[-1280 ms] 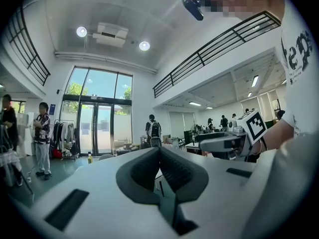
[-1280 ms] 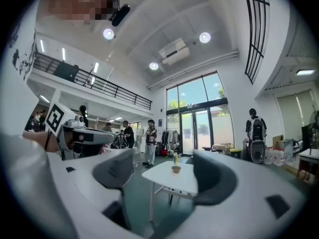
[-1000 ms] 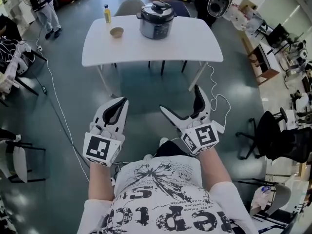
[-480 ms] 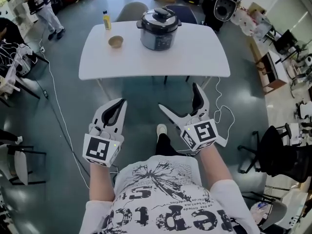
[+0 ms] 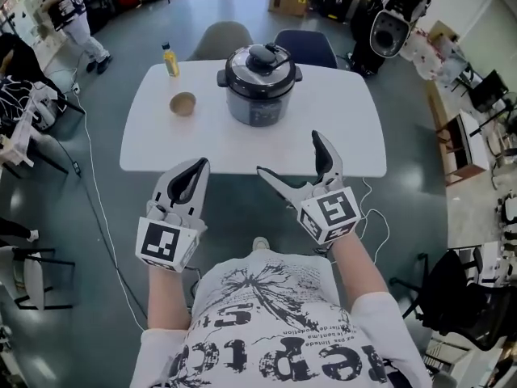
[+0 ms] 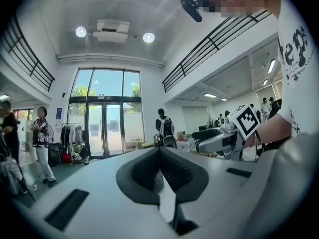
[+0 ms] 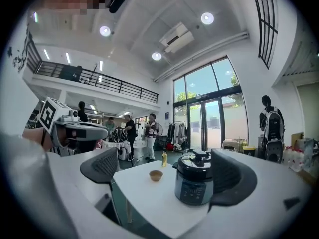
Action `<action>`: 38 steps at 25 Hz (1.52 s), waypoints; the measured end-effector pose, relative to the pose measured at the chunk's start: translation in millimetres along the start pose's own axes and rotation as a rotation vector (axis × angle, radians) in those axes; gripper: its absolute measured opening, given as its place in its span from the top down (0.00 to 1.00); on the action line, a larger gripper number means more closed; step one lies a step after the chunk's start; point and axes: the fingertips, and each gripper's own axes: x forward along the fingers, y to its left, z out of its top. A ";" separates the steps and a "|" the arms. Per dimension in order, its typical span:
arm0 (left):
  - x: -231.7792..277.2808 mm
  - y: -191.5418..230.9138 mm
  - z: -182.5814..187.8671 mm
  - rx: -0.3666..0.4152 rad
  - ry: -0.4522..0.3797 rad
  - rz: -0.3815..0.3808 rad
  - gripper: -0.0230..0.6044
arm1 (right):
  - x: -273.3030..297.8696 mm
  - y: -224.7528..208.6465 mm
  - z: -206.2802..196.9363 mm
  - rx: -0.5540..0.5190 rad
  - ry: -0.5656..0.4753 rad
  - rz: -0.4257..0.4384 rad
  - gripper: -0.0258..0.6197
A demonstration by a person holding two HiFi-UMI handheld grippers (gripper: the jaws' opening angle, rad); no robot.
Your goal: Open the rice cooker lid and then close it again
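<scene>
Head view: the rice cooker (image 5: 260, 84) stands lidded on the surface (image 5: 339, 132); the left hand-held gripper (image 5: 194, 172) and right hand-held gripper (image 5: 288, 153) are well short of it. Left gripper view: jaws together, empty. Right gripper view: jaws wide apart, empty; the lid (image 7: 195, 160) looks rigid and weighty, so take its knob (image 7: 201, 154).

My left gripper (image 5: 194, 168) is held out in front of me, jaws pressed together with nothing between them. My right gripper (image 5: 288, 155) sits beside it, jaws spread wide.
</scene>
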 end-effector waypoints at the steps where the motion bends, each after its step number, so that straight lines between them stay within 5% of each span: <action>1: 15.9 5.6 1.2 0.000 -0.015 0.006 0.94 | 11.7 -13.1 -0.6 -0.004 0.003 0.006 0.06; 13: 176.6 101.7 -12.5 -0.023 -0.027 0.047 0.94 | 168.1 -139.0 -21.8 0.020 0.132 0.063 0.08; 20: 313.3 229.1 -21.5 -0.035 -0.049 -0.033 0.94 | 339.6 -216.0 -33.8 0.014 0.289 0.053 0.08; 28: 416.0 354.2 -35.0 -0.045 -0.074 -0.143 0.95 | 508.3 -271.5 -58.2 -0.033 0.596 0.057 0.09; 38: 474.3 403.2 -55.6 -0.031 -0.077 -0.255 0.95 | 579.3 -307.7 -95.0 -0.058 0.931 0.114 0.19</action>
